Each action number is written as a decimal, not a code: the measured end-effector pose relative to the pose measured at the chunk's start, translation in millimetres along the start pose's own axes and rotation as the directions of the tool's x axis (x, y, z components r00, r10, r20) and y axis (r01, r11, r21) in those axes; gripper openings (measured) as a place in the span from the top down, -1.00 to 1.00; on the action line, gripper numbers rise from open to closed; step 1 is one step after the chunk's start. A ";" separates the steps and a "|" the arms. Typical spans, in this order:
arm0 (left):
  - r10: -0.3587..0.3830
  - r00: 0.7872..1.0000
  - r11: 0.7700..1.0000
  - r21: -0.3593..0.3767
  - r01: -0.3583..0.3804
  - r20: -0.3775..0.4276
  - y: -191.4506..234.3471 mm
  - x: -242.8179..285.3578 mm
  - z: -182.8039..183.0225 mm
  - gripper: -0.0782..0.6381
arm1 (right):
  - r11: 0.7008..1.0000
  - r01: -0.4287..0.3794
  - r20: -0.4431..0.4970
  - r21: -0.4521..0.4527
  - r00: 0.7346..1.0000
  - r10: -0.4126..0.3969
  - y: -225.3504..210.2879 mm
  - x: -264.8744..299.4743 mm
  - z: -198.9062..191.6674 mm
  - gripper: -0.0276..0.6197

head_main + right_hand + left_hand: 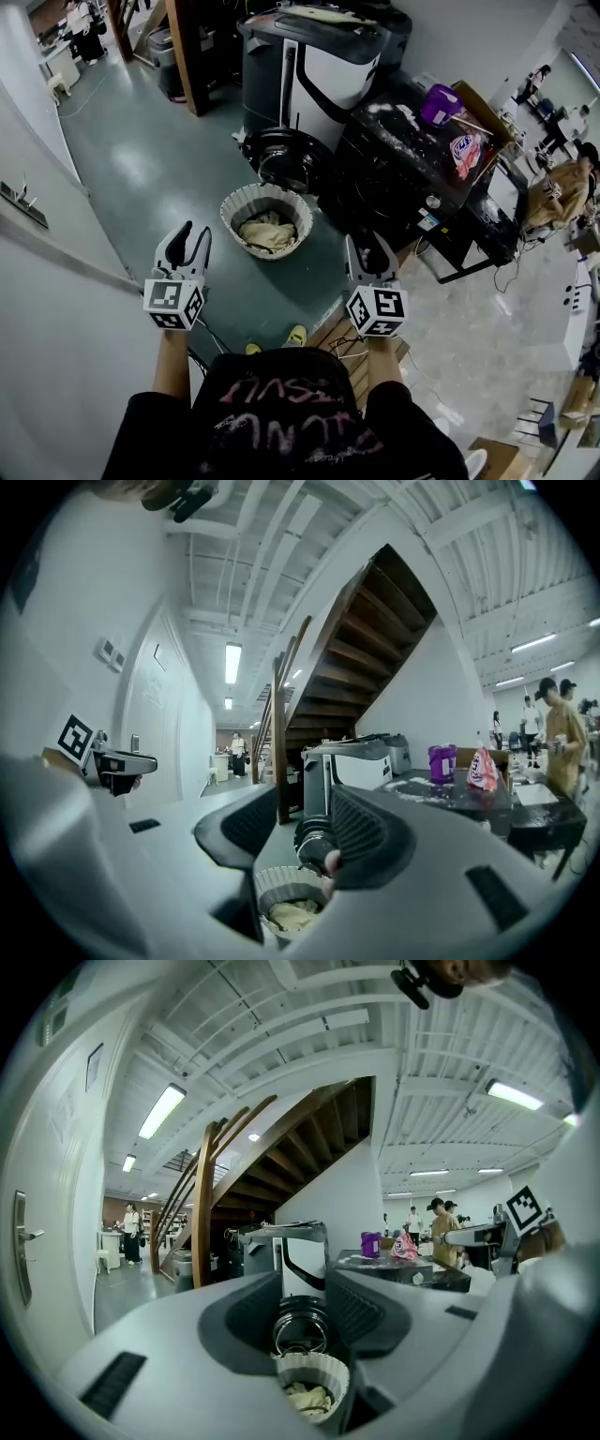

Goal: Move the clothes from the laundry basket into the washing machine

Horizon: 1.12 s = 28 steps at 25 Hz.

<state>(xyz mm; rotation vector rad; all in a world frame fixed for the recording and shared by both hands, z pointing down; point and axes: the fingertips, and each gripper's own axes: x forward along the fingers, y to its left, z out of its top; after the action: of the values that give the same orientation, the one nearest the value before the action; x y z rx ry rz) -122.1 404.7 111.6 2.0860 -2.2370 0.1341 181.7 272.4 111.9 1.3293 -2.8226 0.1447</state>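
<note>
While both grippers are held level side by side at the near edge, the scene lists as follows.

- Left gripper (195,234) (305,1321): jaws apart, nothing between them; marker cube at its rear.
- Right gripper (370,246) (291,841): jaws apart, nothing gripped; the basket and machine show through the gap, well beyond.
- Laundry basket (229,214): round, pale, with a fluted rim; it stands on the green floor (141,169) between and beyond the two grippers, apart from both.
- Clothes (267,232): a pale, crumpled heap lying inside the basket.
- Washing machine (314,70): grey and white, on the far side of the basket; its round dark door (286,159) sits low, just beyond the basket rim.
- Desk (403,169): dark, right of the machine, carrying a purple container (439,103) and a pink-and-white bag (464,155).
- Wooden staircase (281,1138): rises behind the machine.
- Yellow shoes (296,334): near, on the floor below the person's dark shirt.
- Several people stand at far right.
</note>
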 end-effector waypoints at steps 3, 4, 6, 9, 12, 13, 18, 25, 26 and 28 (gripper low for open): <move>-0.009 1.000 1.000 -0.006 0.009 -0.003 -1.4 2.0 -1.2 0.26 | 1.000 -0.013 0.010 0.012 1.000 0.013 1.1 0.4 0.1 0.21; -0.012 1.000 1.000 -0.007 0.012 -0.009 -2.1 2.8 -2.6 0.26 | 1.000 -0.014 0.013 0.016 1.000 0.014 0.5 0.7 -0.1 0.13; -0.016 1.000 1.000 -0.011 0.015 -0.016 -3.1 3.9 -5.0 0.24 | 1.000 -0.013 0.016 0.017 1.000 0.013 -1.1 1.6 -0.6 0.07; -0.015 1.000 1.000 -0.016 0.014 -0.011 -2.5 4.1 -4.4 0.20 | 1.000 -0.009 0.023 0.019 1.000 0.008 -2.7 3.1 -0.1 0.03; -0.012 1.000 1.000 -0.019 0.012 -0.002 -1.5 4.5 -2.1 0.18 | 0.999 -0.011 0.026 0.032 1.000 0.010 -3.7 5.0 0.4 0.03; -0.010 1.000 1.000 -0.022 0.010 0.000 -1.4 4.5 -2.1 0.18 | 0.999 -0.009 0.030 0.041 1.000 0.008 -4.6 5.0 1.0 0.03; -0.009 1.000 0.999 -0.031 0.009 -0.016 -5.2 6.7 -7.0 0.18 | 0.998 0.001 0.057 0.059 0.998 -0.005 -11.4 4.7 5.1 0.04; -0.016 1.000 1.000 -0.024 0.015 -0.022 -13.7 19.0 -5.1 0.18 | 0.998 -0.008 0.040 0.069 0.999 0.005 -27.8 13.4 -1.9 0.03; -0.018 1.000 1.000 -0.020 0.018 -0.023 -15.6 22.3 -4.9 0.18 | 0.998 -0.011 0.041 0.070 0.999 0.008 -30.4 15.2 -2.7 0.03; -0.021 0.999 1.000 -0.012 0.021 -0.026 -20.8 30.0 -4.0 0.18 | 0.997 -0.016 0.042 0.071 0.999 0.013 -37.3 19.5 -3.9 0.03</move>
<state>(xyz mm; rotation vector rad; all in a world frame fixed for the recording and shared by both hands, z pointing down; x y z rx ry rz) -103.5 374.1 119.3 2.0885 -2.1952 0.1464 197.9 234.2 119.8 1.3404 -2.8882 0.2223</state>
